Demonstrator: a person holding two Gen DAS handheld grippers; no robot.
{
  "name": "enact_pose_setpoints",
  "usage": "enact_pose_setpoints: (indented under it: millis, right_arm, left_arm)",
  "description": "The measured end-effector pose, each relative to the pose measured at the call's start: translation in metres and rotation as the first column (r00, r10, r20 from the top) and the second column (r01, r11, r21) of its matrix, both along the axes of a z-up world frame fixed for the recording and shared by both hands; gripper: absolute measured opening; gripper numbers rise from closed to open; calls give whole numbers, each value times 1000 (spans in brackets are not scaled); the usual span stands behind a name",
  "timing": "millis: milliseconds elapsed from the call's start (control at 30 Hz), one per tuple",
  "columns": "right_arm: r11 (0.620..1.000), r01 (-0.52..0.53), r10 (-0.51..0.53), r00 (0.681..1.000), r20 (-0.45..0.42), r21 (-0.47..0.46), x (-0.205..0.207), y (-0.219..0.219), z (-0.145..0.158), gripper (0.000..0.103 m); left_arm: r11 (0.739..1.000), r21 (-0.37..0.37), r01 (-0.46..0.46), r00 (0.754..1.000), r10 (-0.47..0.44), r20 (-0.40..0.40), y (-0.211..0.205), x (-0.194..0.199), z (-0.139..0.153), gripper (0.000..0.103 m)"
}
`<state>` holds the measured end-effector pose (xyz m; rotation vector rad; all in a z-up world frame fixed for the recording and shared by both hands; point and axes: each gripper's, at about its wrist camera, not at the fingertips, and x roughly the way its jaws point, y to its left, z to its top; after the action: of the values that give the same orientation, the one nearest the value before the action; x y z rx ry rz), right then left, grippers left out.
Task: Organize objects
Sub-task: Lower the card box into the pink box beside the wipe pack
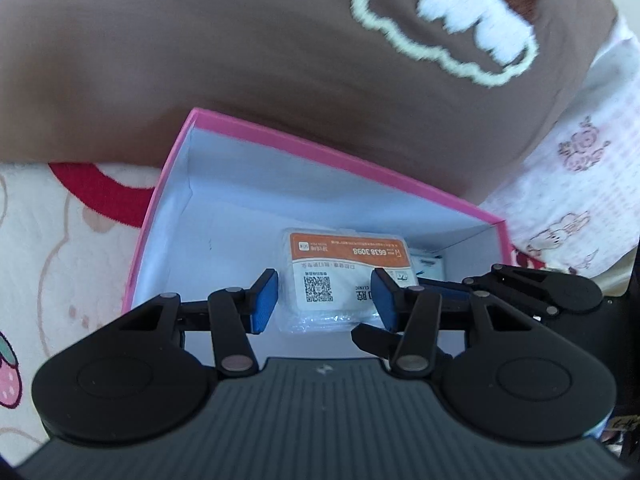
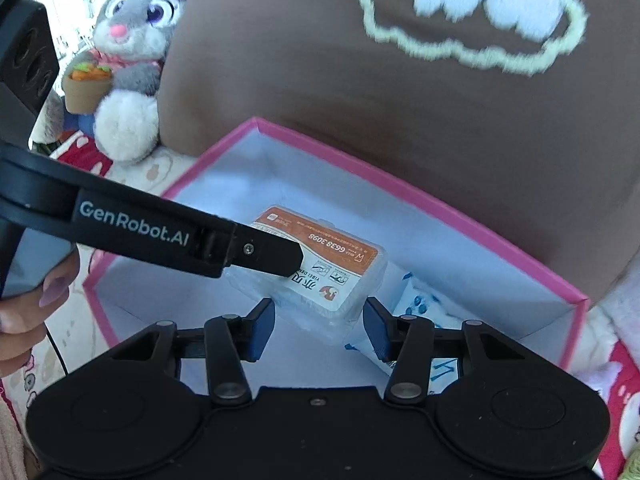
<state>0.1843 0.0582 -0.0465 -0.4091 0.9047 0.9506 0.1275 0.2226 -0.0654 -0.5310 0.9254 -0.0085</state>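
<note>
Box: we see a pink-rimmed box point(image 1: 240, 128) with white walls, lying on a printed cartoon blanket point(image 1: 60, 240), with a brown cushion bearing a cloud outline point(image 2: 400, 100) just behind it.
Task's thing: a clear plastic case with an orange label and QR code point(image 1: 344, 272) lies flat on the box floor, toward the near side; a small white-and-blue packet point(image 2: 420, 300) sits just beside it.
Left tongs point(image 1: 326, 300): we find them partly open – blue pads on either side of the case, apart from it, holding nothing.
Right tongs point(image 2: 320, 326): also half open and empty, hanging over the case's near edge; the packet lies under the right-hand pad.
Crowding: in the right wrist view the left tongs' finger crosses over the case.
Risk: we judge the two tongs could collide over one small case, since both aim at it.
Risk: the slick plastic case may slide along the floor – or the packet get pinched along with it.
Bystander: a plush rabbit point(image 2: 128, 40) sits well apart.
</note>
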Motion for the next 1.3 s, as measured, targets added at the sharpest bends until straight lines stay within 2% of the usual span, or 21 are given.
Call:
enact_pose_setpoints:
  millis: [133, 400, 567, 700, 900, 1133, 1300]
  right_arm:
    - [1000, -2, 2, 1000, -7, -31, 3, 7, -11, 53]
    - [996, 52, -59, 994, -87, -72, 18, 18, -33, 51]
    - [994, 78, -87, 988, -127, -74, 21, 18, -46, 45]
    - [993, 92, -101, 985, -138, -75, 23, 22, -50, 42]
    - [988, 126, -137, 981, -134, -88, 26, 26, -55, 39]
    - [984, 149, -161, 978, -133, -101, 28, 31, -58, 35]
    - [978, 180, -193, 972, -131, -102, 30, 30, -59, 33]
  left_arm:
    - [1000, 28, 0, 1000, 0, -5, -1, 5, -11, 49]
    - [997, 73, 6, 1000, -4, -27, -5, 17, -30, 46]
    - [996, 83, -12, 999, 16, -43, -3, 20, -40, 40]
    - [996, 90, -27, 998, 32, -48, -6, 26, -45, 40]
    - [987, 159, -30, 999, 34, -25, -15, 29, -45, 40]
    - [988, 145, -53, 998, 58, -30, -11, 28, -45, 40]
    - [989, 119, -89, 993, 97, -63, -9, 33, -44, 40]
